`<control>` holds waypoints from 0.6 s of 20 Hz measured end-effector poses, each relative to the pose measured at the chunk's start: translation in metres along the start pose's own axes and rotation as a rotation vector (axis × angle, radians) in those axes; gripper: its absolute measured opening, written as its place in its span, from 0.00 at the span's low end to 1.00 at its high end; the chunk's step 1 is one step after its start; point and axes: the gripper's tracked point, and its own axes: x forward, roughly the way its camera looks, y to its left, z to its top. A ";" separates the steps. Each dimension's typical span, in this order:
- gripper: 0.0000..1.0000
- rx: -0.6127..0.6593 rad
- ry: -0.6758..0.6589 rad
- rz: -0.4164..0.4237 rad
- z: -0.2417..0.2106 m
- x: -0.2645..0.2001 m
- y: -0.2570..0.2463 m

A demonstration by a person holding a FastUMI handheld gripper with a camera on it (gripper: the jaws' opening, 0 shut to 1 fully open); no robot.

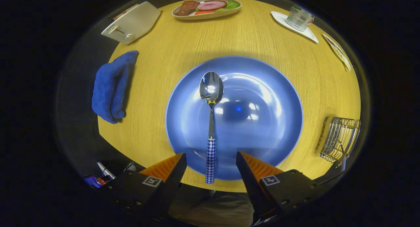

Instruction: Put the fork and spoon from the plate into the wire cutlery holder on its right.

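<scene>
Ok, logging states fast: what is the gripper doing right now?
Gripper: open, holding nothing; the spoon handle lies between its fingers, untouched.

I work over a round table (157, 89) with a pale yellow wood-grain top. Light from above glares off it softly near the middle. Around the table's rim everything falls into deep shadow; the surroundings are dark and I cannot make out walls or floor beyond the near edge.
</scene>
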 end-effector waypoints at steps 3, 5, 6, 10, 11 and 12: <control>0.27 -0.022 0.012 -0.039 -0.003 0.009 -0.008; 0.30 -0.037 0.046 -0.035 -0.010 0.015 -0.009; 0.30 -0.011 0.017 -0.035 -0.002 0.005 -0.009; 0.07 -0.048 0.049 -0.040 -0.009 0.006 -0.018; 0.07 -0.057 0.050 -0.039 -0.010 0.004 -0.020; 0.06 -0.068 0.045 -0.044 -0.009 0.002 -0.021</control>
